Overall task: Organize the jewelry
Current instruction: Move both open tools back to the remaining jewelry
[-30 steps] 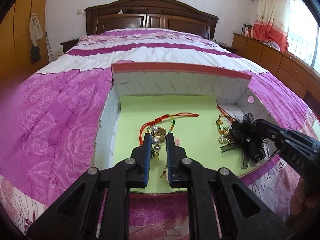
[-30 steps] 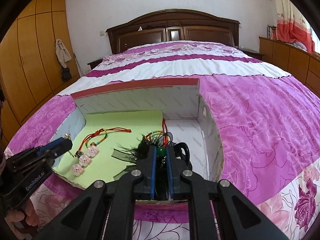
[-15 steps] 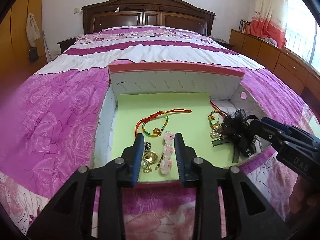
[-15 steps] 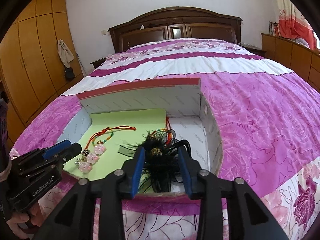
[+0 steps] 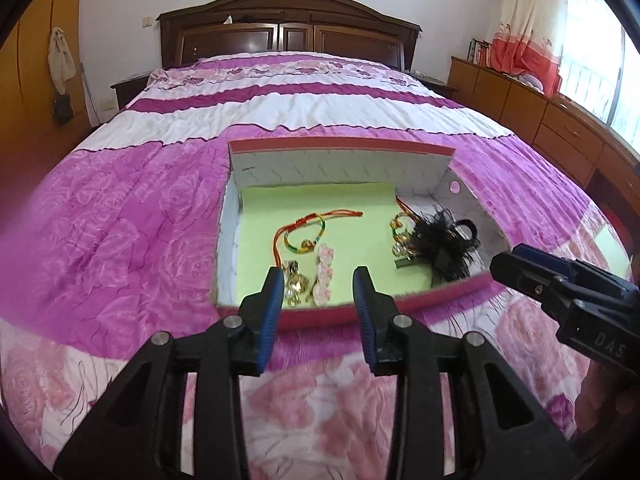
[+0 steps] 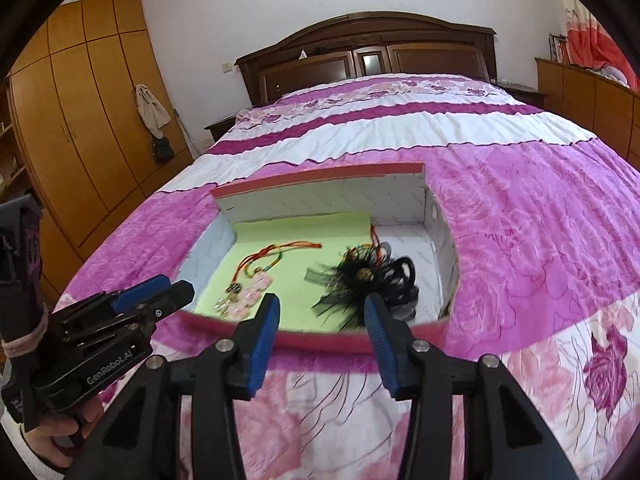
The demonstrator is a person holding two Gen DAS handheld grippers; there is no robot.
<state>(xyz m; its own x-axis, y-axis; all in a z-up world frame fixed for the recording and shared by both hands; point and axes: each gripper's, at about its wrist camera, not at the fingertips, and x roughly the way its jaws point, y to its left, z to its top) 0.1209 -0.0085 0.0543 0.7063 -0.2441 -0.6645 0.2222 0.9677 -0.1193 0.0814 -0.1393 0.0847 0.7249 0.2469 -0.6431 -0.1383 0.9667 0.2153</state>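
Note:
An open cardboard box (image 5: 340,148) with a red rim and a green liner (image 5: 316,204) lies on the bed. Inside lie a red and multicolour cord bracelet (image 5: 306,236), pink flower beads (image 5: 323,276), a gold pendant piece (image 5: 296,284), a second beaded bracelet (image 5: 400,236) and a black feather hair piece (image 5: 442,246). My left gripper (image 5: 318,280) is open and empty, hovering near the box's front rim. My right gripper (image 6: 320,308) is open and empty before the feather piece (image 6: 360,276); the box (image 6: 320,176) shows there too.
The box sits on a pink and white floral bedspread (image 5: 120,220). A dark wooden headboard (image 5: 288,32) stands at the far end. Wooden cabinets (image 5: 560,128) run along the right under a window. A wooden wardrobe (image 6: 80,120) stands at the left.
Both grippers opened, released the beaded jewelry and the feather hair piece into the box, then pulled back toward the front rim and up.

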